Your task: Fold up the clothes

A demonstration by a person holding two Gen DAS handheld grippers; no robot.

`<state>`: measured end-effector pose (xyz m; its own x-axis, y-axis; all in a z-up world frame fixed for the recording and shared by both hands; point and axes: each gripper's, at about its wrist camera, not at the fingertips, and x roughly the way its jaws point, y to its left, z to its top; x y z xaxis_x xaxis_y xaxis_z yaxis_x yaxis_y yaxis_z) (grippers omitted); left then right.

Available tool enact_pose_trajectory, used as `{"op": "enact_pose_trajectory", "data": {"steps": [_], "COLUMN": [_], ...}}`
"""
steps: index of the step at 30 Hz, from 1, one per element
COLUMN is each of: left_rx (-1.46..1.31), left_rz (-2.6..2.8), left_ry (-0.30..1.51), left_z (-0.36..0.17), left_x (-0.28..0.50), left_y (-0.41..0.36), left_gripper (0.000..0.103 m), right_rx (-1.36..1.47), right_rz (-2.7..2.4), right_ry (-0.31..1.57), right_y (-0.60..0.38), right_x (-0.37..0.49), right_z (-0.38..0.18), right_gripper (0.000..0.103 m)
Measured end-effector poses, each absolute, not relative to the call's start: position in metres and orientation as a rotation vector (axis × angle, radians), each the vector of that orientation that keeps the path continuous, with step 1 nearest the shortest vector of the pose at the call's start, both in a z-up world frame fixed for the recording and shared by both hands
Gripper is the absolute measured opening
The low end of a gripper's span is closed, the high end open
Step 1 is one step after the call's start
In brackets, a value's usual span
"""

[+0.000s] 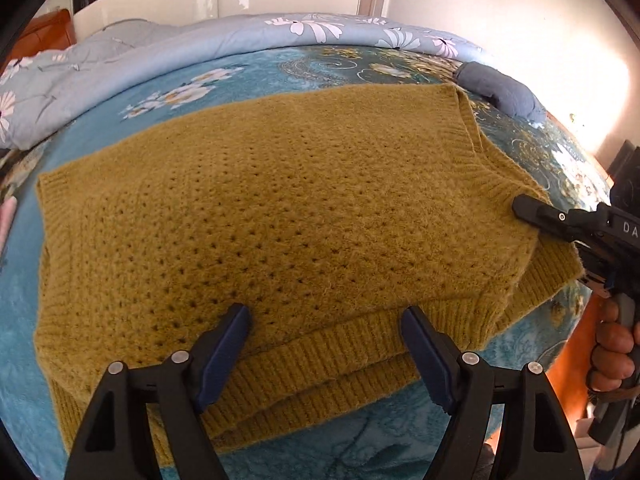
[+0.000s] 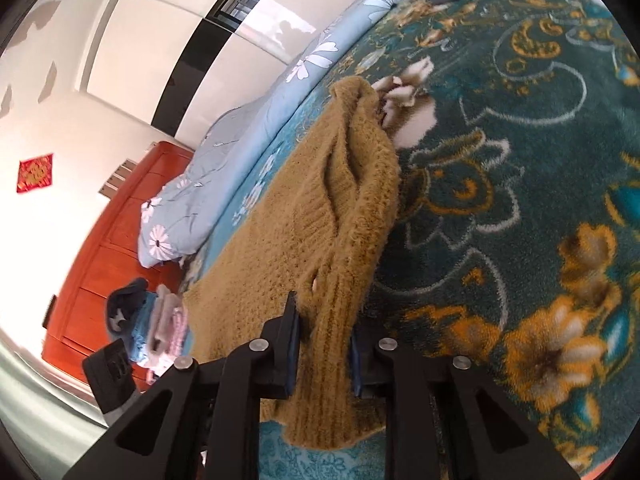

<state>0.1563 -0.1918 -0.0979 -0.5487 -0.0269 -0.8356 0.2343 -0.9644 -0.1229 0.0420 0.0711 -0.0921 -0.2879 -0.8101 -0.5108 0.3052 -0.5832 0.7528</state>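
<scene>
While the sweater [image 1: 280,216] lies partly folded on the bed [image 1: 120,128], the right gripper [image 2: 324,354] pinches its ribbed edge; the left gripper [image 1: 326,344] hovers spread, so folds remain.

A mustard-yellow knit sweater [image 1: 280,208] with an eyelet pattern and ribbed edges lies on a teal blanket [image 2: 520,160] patterned with gold and white flowers; the quilt [image 1: 160,40] is pale blue with white daisies.
</scene>
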Motion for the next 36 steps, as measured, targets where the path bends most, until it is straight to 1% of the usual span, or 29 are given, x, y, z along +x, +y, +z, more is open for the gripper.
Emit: {"op": "enact_pose_trajectory", "data": {"steps": [2, 5, 9, 12, 18, 22, 27, 32, 36], "left_rx": [1.390, 1.324, 1.284, 1.210, 1.059, 0.950, 0.848, 0.781, 0.749], "left_rz": [-2.630, -2.677, -2.676, -2.669, -2.658, -2.626, -2.557, -2.465, -2.401], "left_ry": [0.368, 0.506, 0.690, 0.787, 0.852, 0.936, 1.050, 1.125, 1.195], "left_z": [-0.095, -0.084, -0.079, -0.073, -0.058, -0.055, -0.061, -0.071, -0.084], "left_x": [0.159, 0.174, 0.200, 0.224, 0.262, 0.286, 0.318, 0.348, 0.364], "left_y": [-0.193, -0.200, -0.221, -0.238, -0.276, -0.310, -0.352, -0.388, -0.407], "left_gripper": [0.080, 0.080, 0.080, 0.080, 0.081, 0.082, 0.082, 0.082, 0.082], "right_rx": [1.201, 1.187, 1.168, 1.160, 1.128, 1.041, 0.942, 0.879, 0.901], "right_rz": [-1.953, -1.961, -1.984, -2.033, -2.098, -2.106, -2.014, -1.882, -1.735], "right_ry": [-0.685, -0.667, -0.596, -0.507, -0.345, -0.124, 0.049, 0.162, 0.235], "right_y": [0.070, 0.068, 0.059, 0.043, 0.004, -0.047, -0.112, -0.171, -0.213], "right_x": [0.044, 0.047, 0.050, 0.054, 0.064, 0.079, 0.105, 0.144, 0.177], "right_z": [-0.088, -0.077, -0.060, -0.047, -0.017, 0.009, 0.028, 0.030, 0.007], "right_gripper": [0.020, 0.020, 0.020, 0.020, 0.020, 0.020, 0.020, 0.020, 0.020]}}
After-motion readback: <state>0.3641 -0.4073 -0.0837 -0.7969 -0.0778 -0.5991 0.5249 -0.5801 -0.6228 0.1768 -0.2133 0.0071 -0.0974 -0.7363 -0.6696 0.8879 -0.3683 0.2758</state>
